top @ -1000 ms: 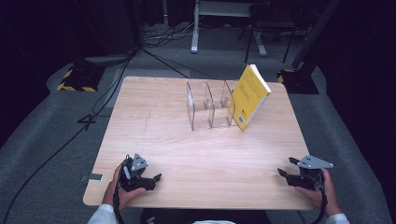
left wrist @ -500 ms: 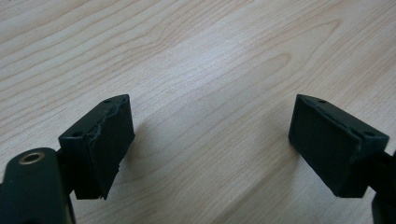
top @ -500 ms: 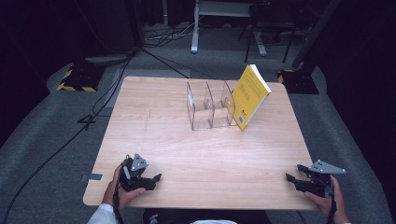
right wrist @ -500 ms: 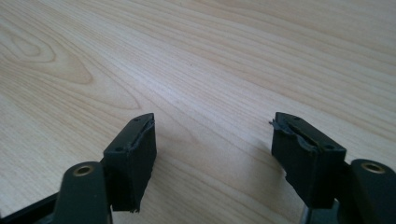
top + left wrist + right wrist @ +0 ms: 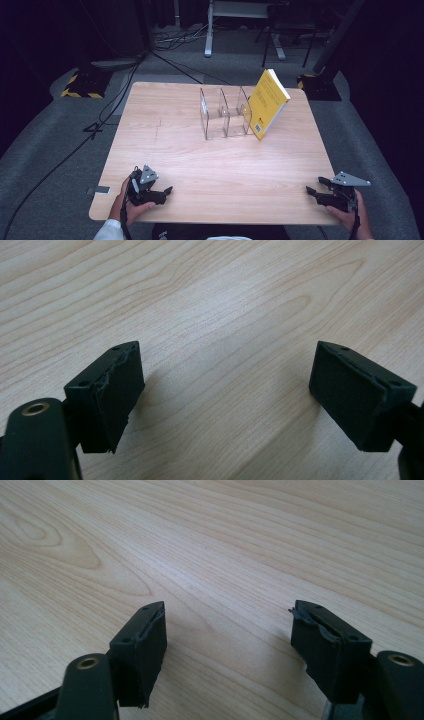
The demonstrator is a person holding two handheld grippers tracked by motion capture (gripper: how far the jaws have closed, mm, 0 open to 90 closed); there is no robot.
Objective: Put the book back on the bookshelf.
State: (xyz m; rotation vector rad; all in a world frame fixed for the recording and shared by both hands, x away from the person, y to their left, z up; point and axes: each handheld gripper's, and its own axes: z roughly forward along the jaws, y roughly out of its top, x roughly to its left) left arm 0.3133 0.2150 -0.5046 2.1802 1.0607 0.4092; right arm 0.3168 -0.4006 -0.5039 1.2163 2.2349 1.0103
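Yellow book against clear divider rack

Cut off by the high view's bottom edge: both forearms behind the left gripper and right gripper. Too small to read there: print on the yellow book's back cover. Hard to trace: far walls of the clear divider rack, partly hidden behind that leaning book.

Bright lit table, dark surroundings, soft shadows
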